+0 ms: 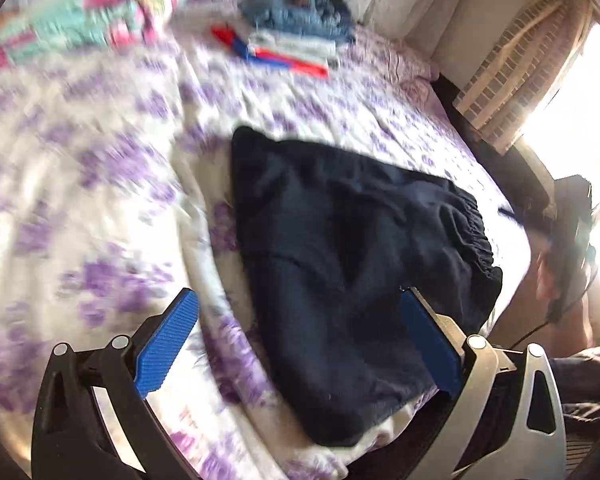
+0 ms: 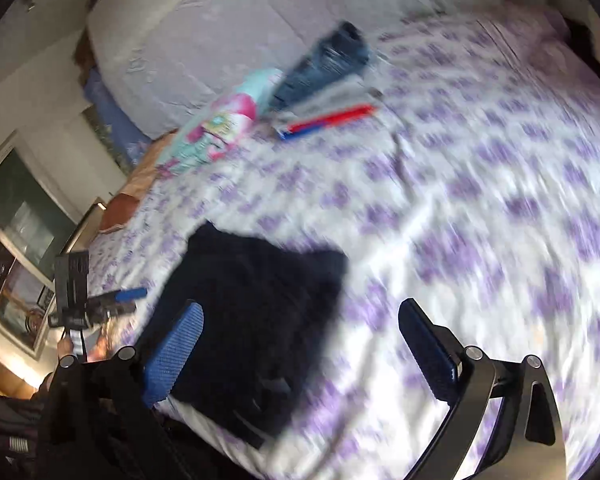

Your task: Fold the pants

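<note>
The dark navy pants [image 1: 340,264] lie folded in a compact bundle on the purple-flowered bed sheet [image 1: 100,184], near the bed's front edge. Their gathered elastic waistband [image 1: 478,236] faces right. My left gripper [image 1: 298,294] hovers over the bundle's near part, open, its blue pads well apart and nothing between them. In the right wrist view the pants [image 2: 256,312] sit at lower left. My right gripper [image 2: 303,306] is open over the bundle's right edge and the sheet [image 2: 480,200], holding nothing. A blue pad [image 2: 131,293] of the left gripper shows at the far left.
Folded jeans [image 1: 300,16] rest on a white, red and blue garment [image 1: 288,54] at the bed's far side, beside a pink and teal bundle [image 1: 88,20]. A pale headboard [image 2: 240,20] stands behind. A checked curtain [image 1: 512,64] and bright window lie to the right.
</note>
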A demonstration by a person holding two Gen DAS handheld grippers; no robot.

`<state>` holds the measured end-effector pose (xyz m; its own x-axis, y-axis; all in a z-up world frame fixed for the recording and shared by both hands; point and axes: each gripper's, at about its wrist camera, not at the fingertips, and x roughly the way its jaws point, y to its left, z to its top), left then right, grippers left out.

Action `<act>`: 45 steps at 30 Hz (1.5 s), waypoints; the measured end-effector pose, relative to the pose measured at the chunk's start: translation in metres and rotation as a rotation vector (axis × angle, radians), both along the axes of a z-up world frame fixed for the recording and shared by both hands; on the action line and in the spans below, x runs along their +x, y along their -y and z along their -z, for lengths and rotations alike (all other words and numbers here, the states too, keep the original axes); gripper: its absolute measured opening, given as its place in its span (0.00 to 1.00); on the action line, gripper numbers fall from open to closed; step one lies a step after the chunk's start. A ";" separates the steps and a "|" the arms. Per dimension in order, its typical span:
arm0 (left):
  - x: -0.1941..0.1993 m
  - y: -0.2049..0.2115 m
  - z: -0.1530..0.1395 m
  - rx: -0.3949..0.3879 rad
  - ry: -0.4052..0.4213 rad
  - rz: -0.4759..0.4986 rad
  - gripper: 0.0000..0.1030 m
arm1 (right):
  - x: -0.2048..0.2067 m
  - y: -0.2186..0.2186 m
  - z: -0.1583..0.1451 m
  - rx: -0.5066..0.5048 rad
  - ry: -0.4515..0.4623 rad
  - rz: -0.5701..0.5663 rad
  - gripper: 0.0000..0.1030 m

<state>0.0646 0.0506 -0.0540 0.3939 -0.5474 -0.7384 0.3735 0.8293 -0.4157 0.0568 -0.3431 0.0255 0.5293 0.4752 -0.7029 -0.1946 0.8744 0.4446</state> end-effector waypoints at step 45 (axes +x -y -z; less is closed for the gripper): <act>0.017 0.049 0.020 -0.093 -0.002 0.189 0.65 | -0.003 -0.077 0.055 0.212 0.025 -0.301 0.44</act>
<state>0.0816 0.0018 -0.0740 0.2768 -0.6771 -0.6819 0.5177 0.7029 -0.4878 0.0536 -0.2664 -0.0292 0.3594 0.7459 -0.5608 -0.4418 0.6653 0.6019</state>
